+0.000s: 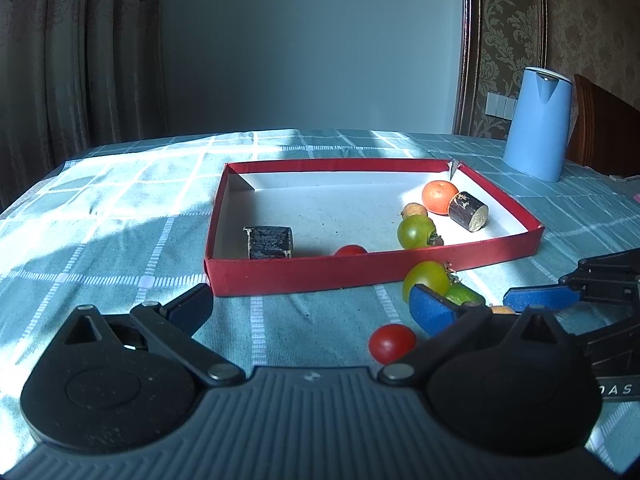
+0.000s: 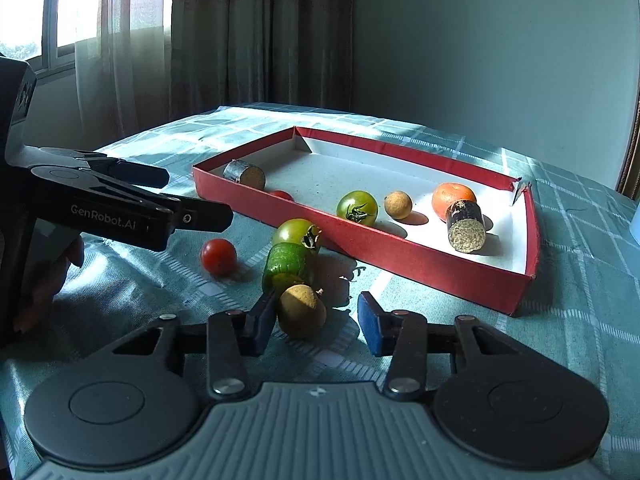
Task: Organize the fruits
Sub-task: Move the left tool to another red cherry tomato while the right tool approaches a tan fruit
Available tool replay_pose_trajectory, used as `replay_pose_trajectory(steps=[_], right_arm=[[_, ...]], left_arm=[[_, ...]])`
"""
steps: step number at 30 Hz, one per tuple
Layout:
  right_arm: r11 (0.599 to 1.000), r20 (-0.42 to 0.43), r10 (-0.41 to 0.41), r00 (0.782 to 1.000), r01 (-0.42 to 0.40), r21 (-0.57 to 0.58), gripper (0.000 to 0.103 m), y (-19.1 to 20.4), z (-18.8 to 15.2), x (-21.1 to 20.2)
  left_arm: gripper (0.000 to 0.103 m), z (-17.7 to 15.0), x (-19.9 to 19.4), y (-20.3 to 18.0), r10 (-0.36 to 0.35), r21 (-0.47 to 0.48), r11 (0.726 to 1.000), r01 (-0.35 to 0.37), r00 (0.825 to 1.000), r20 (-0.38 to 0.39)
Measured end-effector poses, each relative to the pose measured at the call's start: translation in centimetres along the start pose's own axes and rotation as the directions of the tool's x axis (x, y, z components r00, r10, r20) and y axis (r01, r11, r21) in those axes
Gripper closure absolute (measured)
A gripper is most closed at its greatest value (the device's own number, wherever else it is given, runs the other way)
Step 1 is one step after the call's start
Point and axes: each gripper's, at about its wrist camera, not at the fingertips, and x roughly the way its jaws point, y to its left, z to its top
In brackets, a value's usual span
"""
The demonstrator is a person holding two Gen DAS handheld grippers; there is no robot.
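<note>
Landmark: red box (image 2: 360, 250), a shallow tray with a white floor, lying on the checked tablecloth (image 2: 580, 300).

Inside the box:
- An orange mandarin (image 2: 454, 198) sits near its torn corner, with a dark cut cylinder (image 2: 466, 222) touching it.
- A small tan fruit (image 2: 398, 205) and a green tomato (image 2: 357, 208) lie beside the mandarin, further from that corner.
- A second dark cylinder (image 2: 245, 175) lies at the opposite end of the box.
- A red cherry tomato (image 2: 282, 195) lies near it, against the box's near wall.

Outside the box, in front of its near wall:
- A second green tomato (image 2: 294, 232) lies close to the wall.
- A green ridged fruit (image 2: 287, 265) touches that tomato on the side away from the box.
- A tan round fruit (image 2: 302, 312) lies next in line, further from the box.
- A second cherry tomato (image 2: 218, 256) lies alone beside this group.

Right gripper (image 2: 316, 326): low over the cloth in front of the box, jaws parted around the tan round fruit. One pad is at the fruit's side; a clear gap remains at the other. The fruit is not clamped and rests on the cloth.

Left gripper (image 1: 310, 300): released, jaws spread wide, nothing between them. It is in front of the box's near wall, beside the loose cherry tomato. A person's hand (image 2: 52, 276) grips its handle.

A blue kettle (image 1: 538, 124) stands beyond the box's torn corner.
</note>
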Motion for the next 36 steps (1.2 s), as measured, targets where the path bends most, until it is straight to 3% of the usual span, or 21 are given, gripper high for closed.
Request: replay_pose_trajectory(steps=[5,11,22,36], right_arm=[[1.0,0.0,0.009,1.0,-0.009,0.009,0.076,0.0,0.0,0.1],[0.989,-0.008,-0.106,0.994,0.106,0.099,0.077,-1.5,0.0,0.2],[0.984,-0.015,-0.137,0.99,0.138,0.11,0.077,-1.9,-0.1,0.2],[0.984,-0.018,-0.138,0.99,0.139,0.111,0.077,-1.9,-0.1,0.4]], left_arm=[[0.0,-0.1,0.0,-0.1,0.0,0.005,1.0,0.0,1.0,0.0],[0.0,-0.1,0.0,-0.5,-0.021,0.035,0.999,0.021,1.0,-0.003],[0.0,-0.4,0.5,-2.3,-0.062,0.125,0.99,0.066,0.998,-0.033],[0.055,-0.6,1.9,-3.1,-0.103,0.169,0.978,0.122,0.987,-0.12]])
